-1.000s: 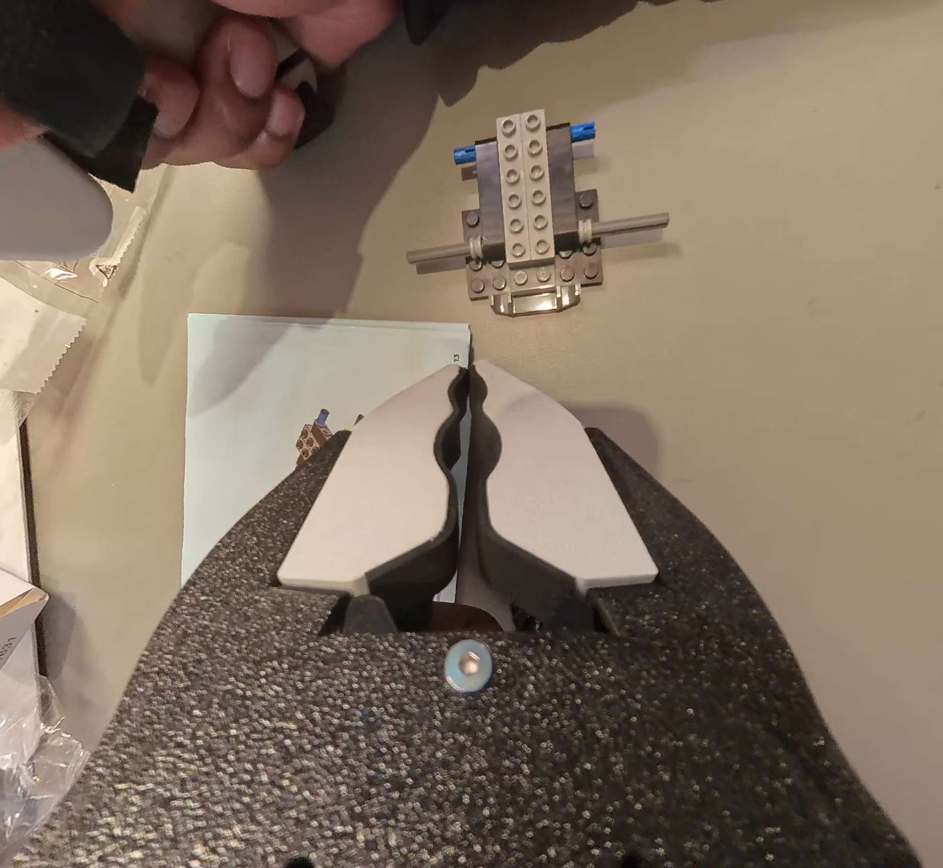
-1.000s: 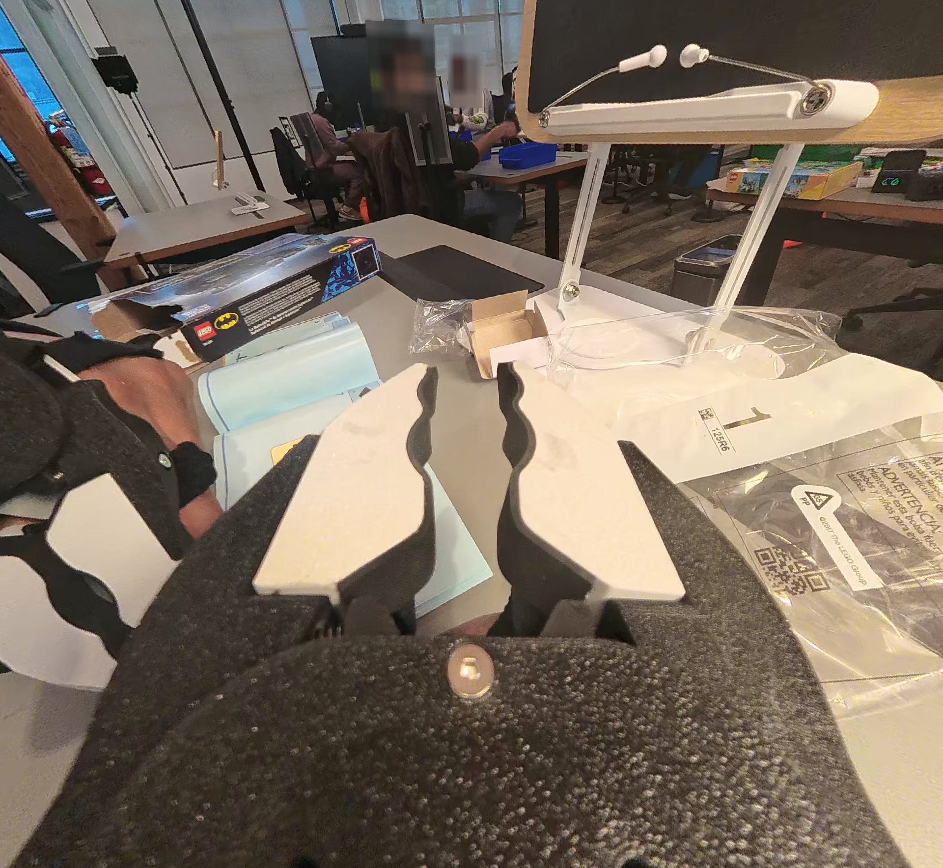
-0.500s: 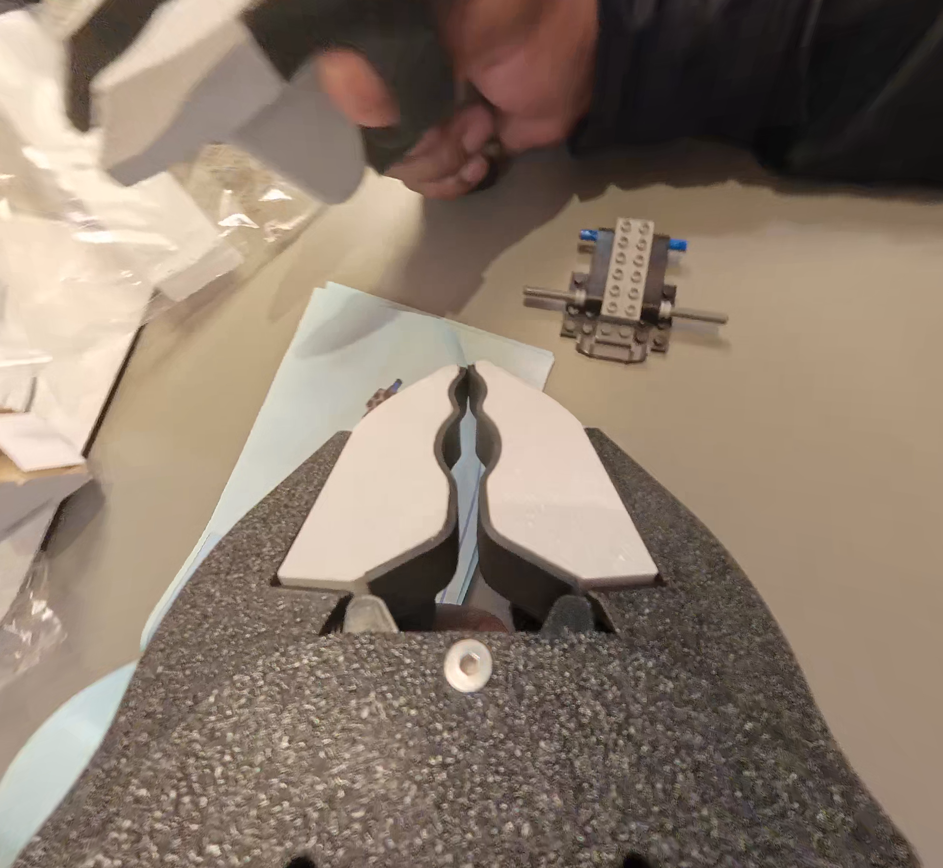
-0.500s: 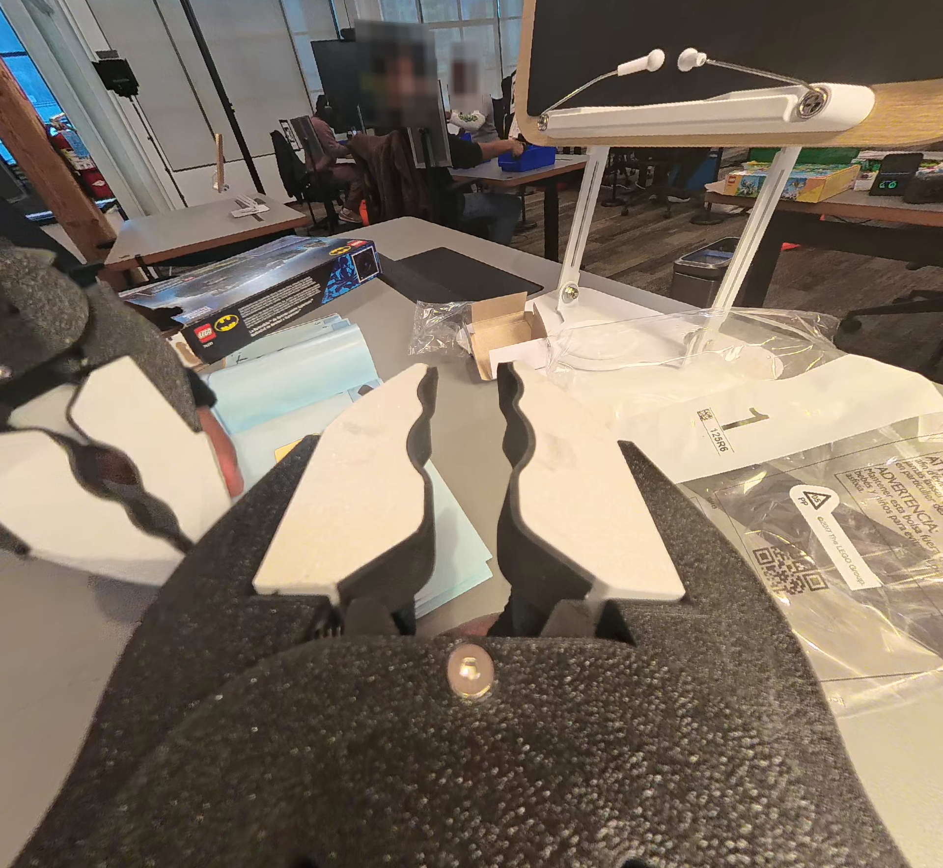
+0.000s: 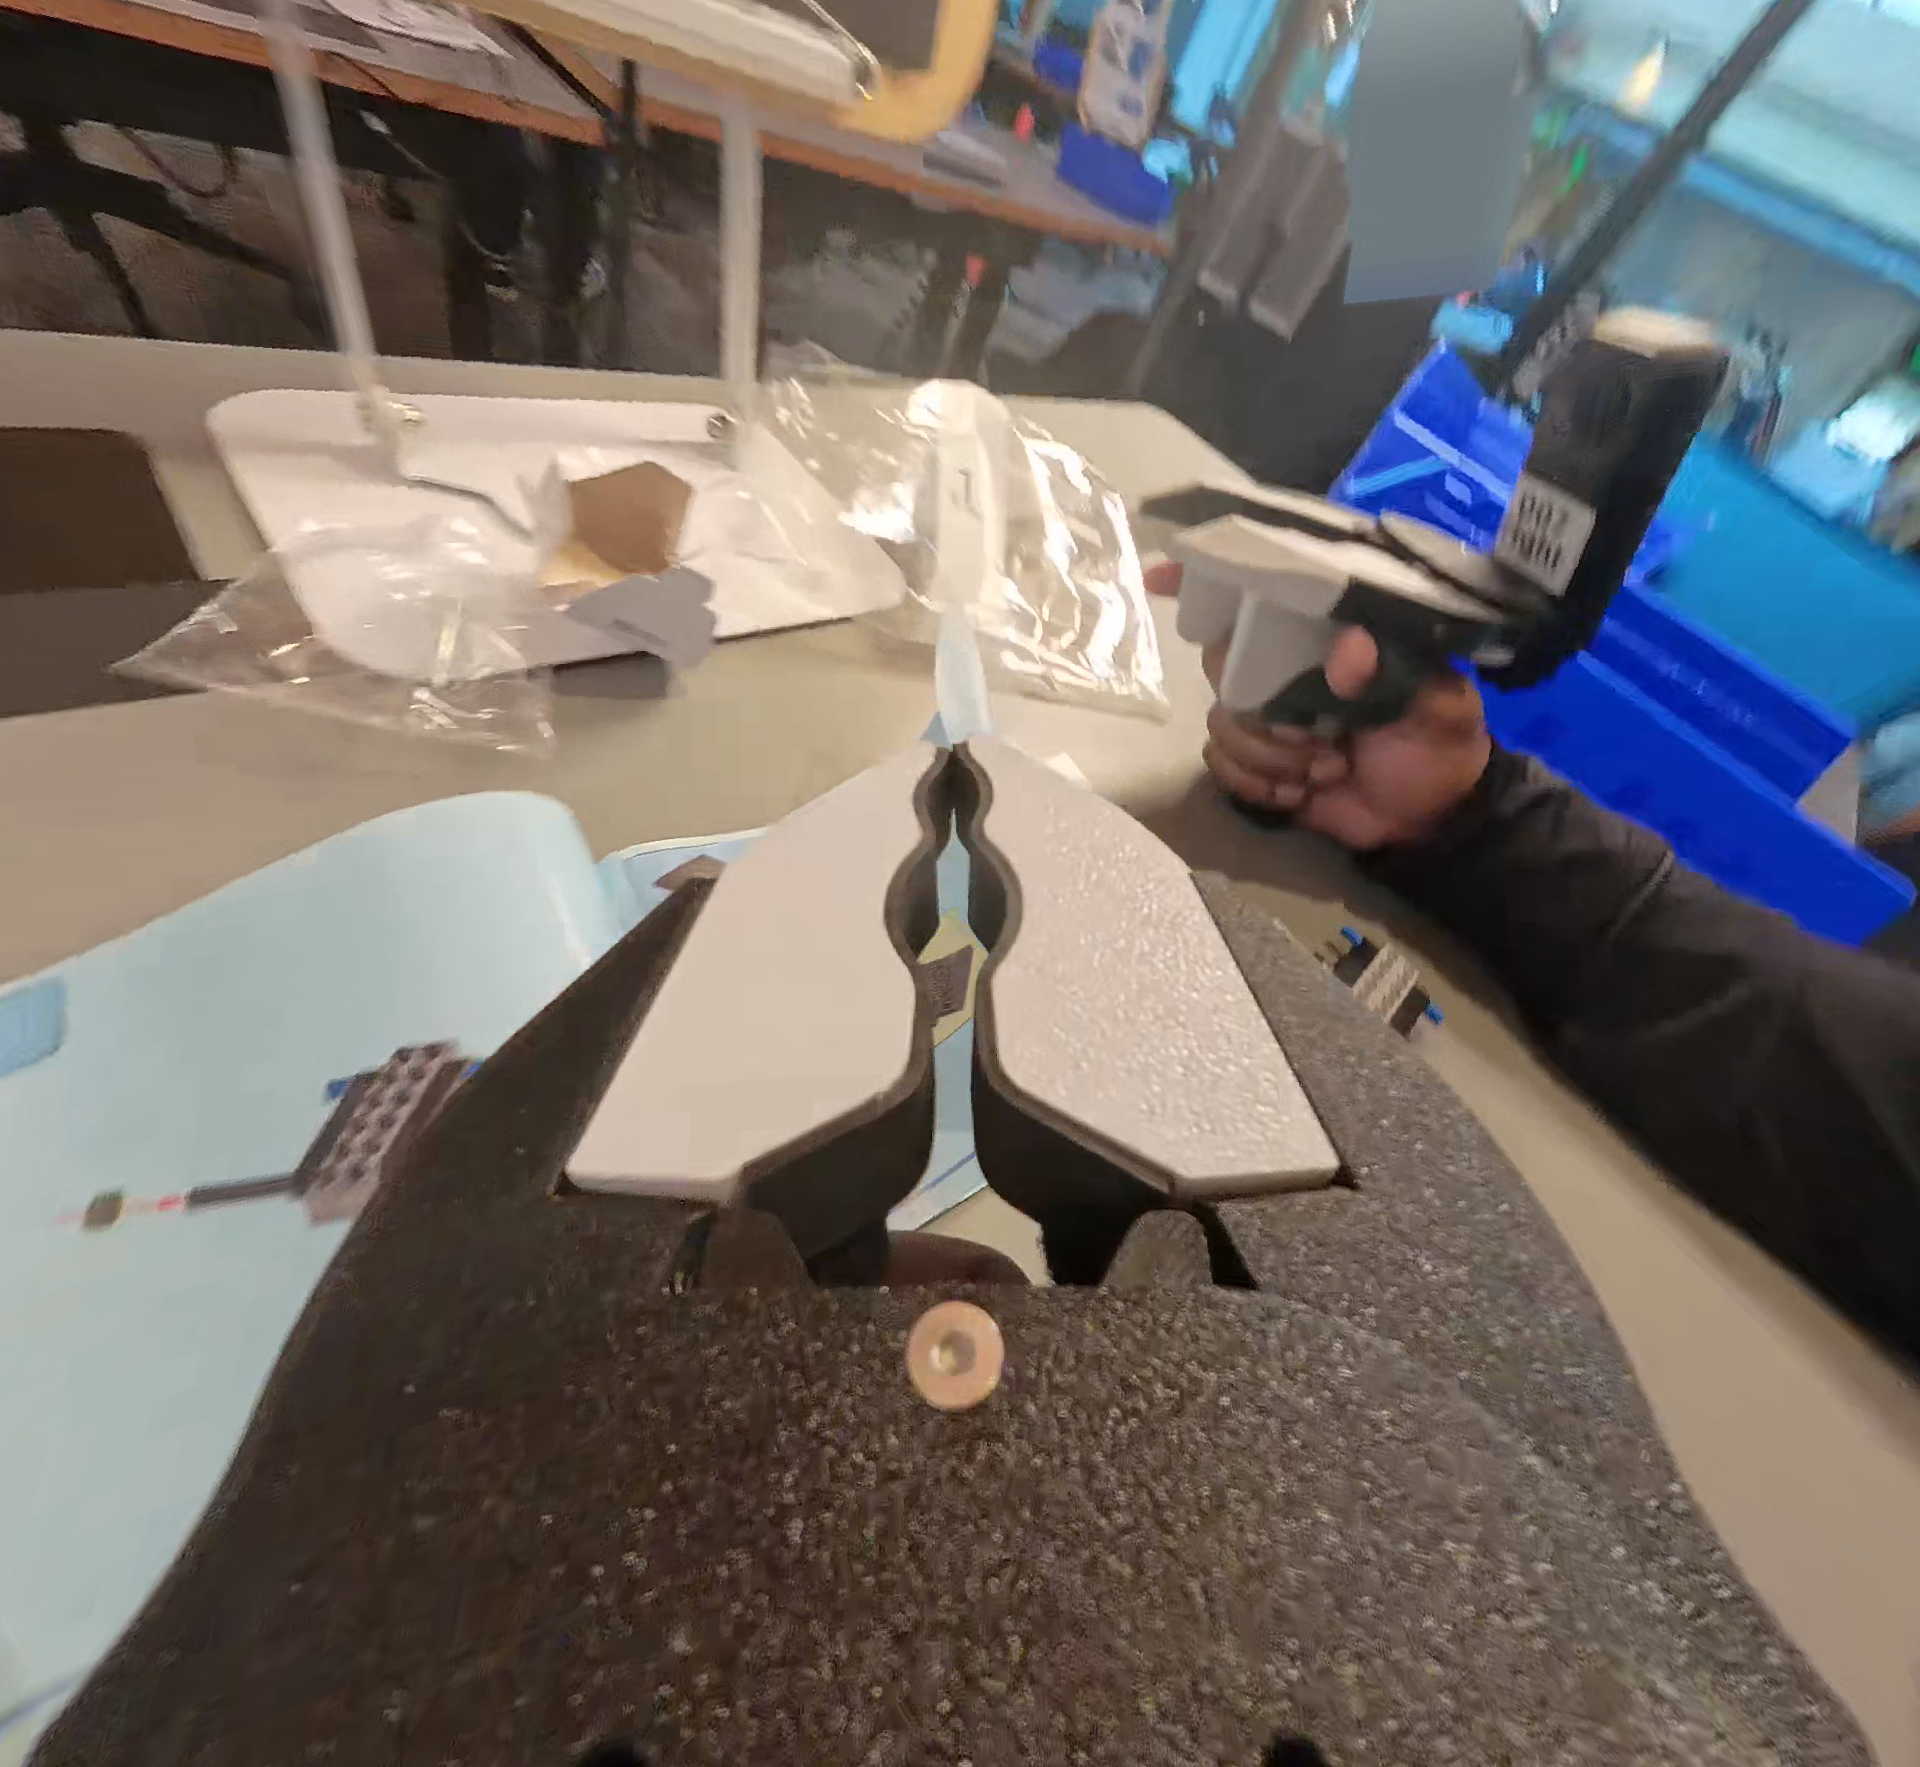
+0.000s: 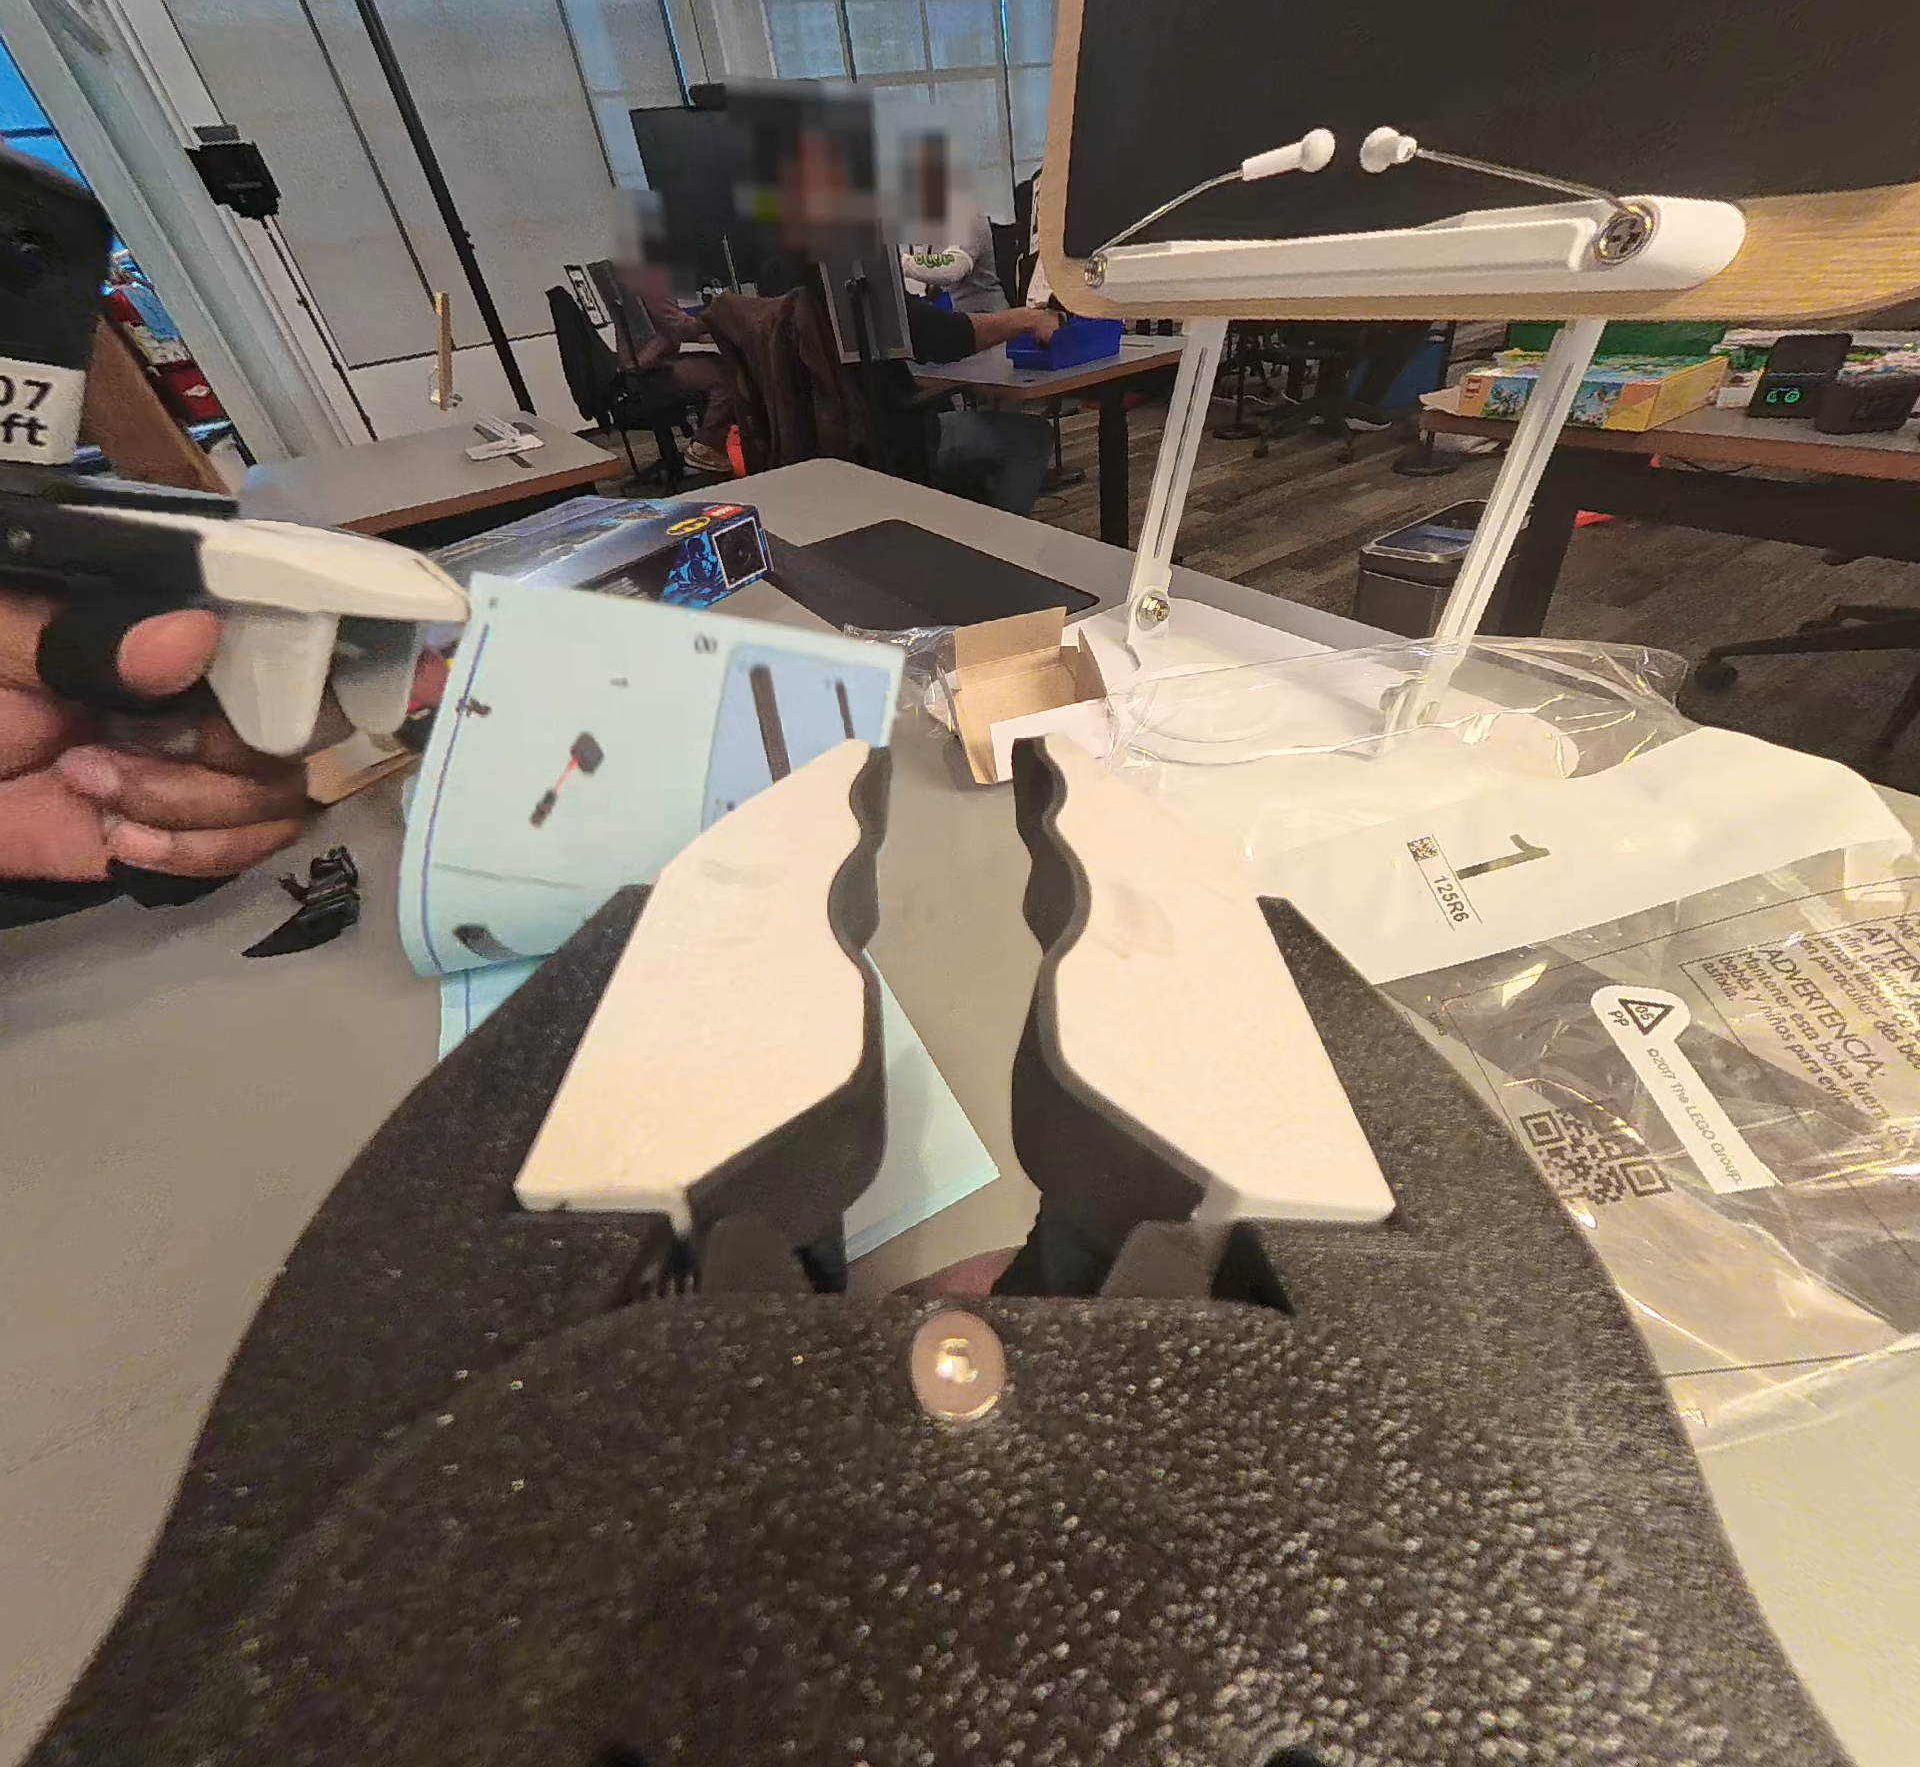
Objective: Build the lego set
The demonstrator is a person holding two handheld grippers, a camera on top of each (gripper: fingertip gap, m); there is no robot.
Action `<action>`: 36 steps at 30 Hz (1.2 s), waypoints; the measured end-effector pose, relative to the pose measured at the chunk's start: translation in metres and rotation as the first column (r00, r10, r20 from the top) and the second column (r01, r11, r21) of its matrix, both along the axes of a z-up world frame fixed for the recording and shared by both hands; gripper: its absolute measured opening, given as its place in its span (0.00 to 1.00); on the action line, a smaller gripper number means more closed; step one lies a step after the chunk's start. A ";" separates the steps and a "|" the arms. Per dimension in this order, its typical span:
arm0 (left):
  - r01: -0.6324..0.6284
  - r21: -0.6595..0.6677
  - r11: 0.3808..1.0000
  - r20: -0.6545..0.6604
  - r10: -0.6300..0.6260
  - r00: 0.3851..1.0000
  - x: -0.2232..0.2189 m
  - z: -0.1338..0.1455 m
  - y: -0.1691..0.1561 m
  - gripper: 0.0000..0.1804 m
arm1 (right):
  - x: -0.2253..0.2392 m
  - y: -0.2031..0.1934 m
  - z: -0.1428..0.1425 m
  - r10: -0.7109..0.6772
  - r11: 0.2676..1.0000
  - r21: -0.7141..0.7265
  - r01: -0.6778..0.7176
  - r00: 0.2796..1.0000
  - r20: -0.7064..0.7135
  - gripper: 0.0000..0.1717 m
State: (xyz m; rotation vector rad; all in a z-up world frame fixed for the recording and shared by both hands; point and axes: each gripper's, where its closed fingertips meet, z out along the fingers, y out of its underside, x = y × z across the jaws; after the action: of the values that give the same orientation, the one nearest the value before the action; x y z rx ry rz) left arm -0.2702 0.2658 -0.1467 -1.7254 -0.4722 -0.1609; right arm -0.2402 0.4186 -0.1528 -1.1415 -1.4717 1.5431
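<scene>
The left gripper (image 5: 953, 753) has its white fingers closed tip to tip on the corner of a pale blue page of a printed instruction booklet (image 6: 582, 730); from the right wrist view that page stands lifted off the grey table (image 6: 187, 1094), curling up from the booklet below, with the pinched corner at the tip of the left gripper (image 6: 457, 600), which a hand (image 6: 125, 761) grips from the left edge. The rest of the booklet lies open and flat on the table under both grippers.

The right gripper (image 6: 948, 761) hovers over the table with its fingers partly apart and nothing between the dark wavy pads. Just beyond its tips sits a small open brown cardboard box (image 6: 1023, 683), and behind that the white base of a tablet stand (image 6: 1226, 637) draped with clear plastic bags (image 6: 1558, 1042), which spread across the table to the right.

A small grey brick chassis with blue pins (image 5: 1382, 979) rests on the table beside the dark sleeve (image 5: 1662, 990) of the arm holding the right gripper. A small black brick part (image 6: 322, 896) lies near the left hand. A dark blue toy box (image 6: 623, 548) lies further back
</scene>
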 end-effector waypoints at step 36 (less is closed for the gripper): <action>-0.321 -0.011 0.947 -0.271 0.306 0.912 -0.037 0.006 -0.120 0.07 | -0.001 0.003 -0.001 -0.013 1.000 -0.017 0.013 1.000 0.011 0.14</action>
State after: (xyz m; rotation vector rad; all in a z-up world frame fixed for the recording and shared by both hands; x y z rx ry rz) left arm -0.3067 0.1454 -0.1411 -1.6694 -0.5497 0.3167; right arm -0.2415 0.4218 -0.1537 -1.1693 -1.4584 1.5460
